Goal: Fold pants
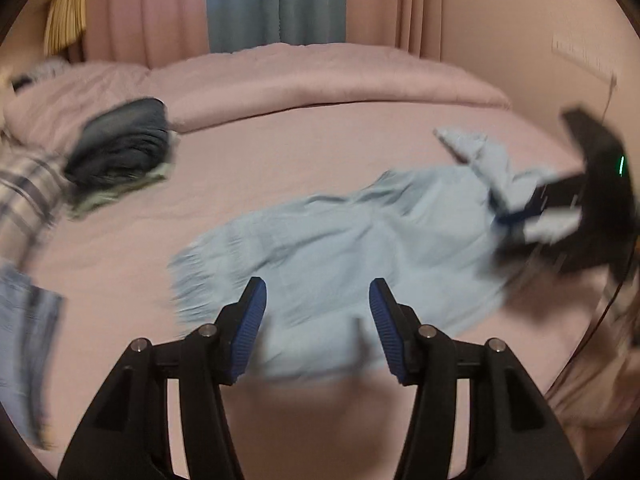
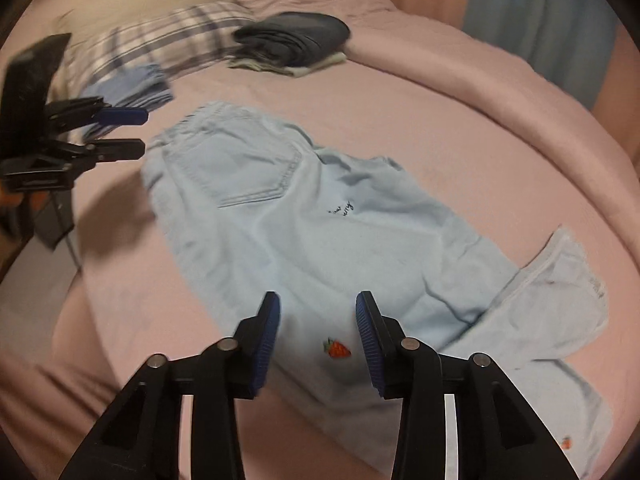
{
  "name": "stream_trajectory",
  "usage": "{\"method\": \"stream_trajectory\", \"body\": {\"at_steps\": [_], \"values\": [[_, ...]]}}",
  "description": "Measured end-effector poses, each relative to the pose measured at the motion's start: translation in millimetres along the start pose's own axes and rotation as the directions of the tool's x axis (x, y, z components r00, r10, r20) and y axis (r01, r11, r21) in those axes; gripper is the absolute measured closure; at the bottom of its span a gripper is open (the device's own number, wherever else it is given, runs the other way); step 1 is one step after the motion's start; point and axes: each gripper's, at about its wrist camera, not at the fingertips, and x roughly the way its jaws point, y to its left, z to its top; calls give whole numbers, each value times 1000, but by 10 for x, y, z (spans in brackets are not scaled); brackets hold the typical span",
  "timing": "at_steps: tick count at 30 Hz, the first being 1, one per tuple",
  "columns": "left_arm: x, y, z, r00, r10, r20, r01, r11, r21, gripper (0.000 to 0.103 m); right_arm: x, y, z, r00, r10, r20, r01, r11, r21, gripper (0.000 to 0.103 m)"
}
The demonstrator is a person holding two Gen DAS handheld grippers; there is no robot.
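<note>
Your right tongs (image 2: 318, 314) gape over the strawberry patch (image 2: 337, 348) | left tongs (image 1: 318, 300) apart, empty | light-blue jeans (image 2: 304, 216) spread on pink bed (image 2: 460, 128), one leg folded across.

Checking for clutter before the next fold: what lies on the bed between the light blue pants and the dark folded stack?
Only bare pink sheet separates the light blue pants from the dark folded stack, clearest in the right wrist view.
</note>
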Motion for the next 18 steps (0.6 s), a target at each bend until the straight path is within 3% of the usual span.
{"method": "stream_trajectory", "body": {"at_steps": [3, 5, 8, 9, 11, 13, 15, 16, 18], "values": [[332, -131, -53, 996, 3, -92, -1, 1000, 15, 50, 234, 110, -113, 997, 10, -80, -10, 1000, 2, 62], [609, -201, -218, 976, 53, -212, -39, 997, 68, 50, 344, 152, -244, 993, 9, -120, -11, 1000, -15, 62], [571, -255, -268, 982, 55, -181, -38, 995, 95, 49, 244, 3, -271, 991, 84, -107, -78, 995, 56, 62], [553, -244, -246, 980, 44, -192, -29, 996, 82, 49, 160, -122, -257, 987, 140, -85, -130, 985, 110, 62], [513, -198, -234, 980, 33, -194, -24, 999, 49, 47, -15, -340, -216, 985, 169, -15, -164, 972, 169, 62], [504, -217, -204, 979, 43, -197, -38, 999, 30, 46, -186, -659, -138, 990, 131, 52, -140, 957, 253, 60], [504, -245, -147, 980, 55, -190, -51, 998, 24, 46, -250, -1093, -42, 997, 21, 75, -47, 929, 367, 48], [495, -302, -105, 984, 43, -176, -40, 999, 17, 46, -244, -1262, -12, 997, -41, 58, 14, 912, 411, 41], [469, -391, -40, 989, 12, -150, -11, 1000, 6, 46, -124, -1688, 87, 988, -149, -24, 142, 857, 495, 37]]}}
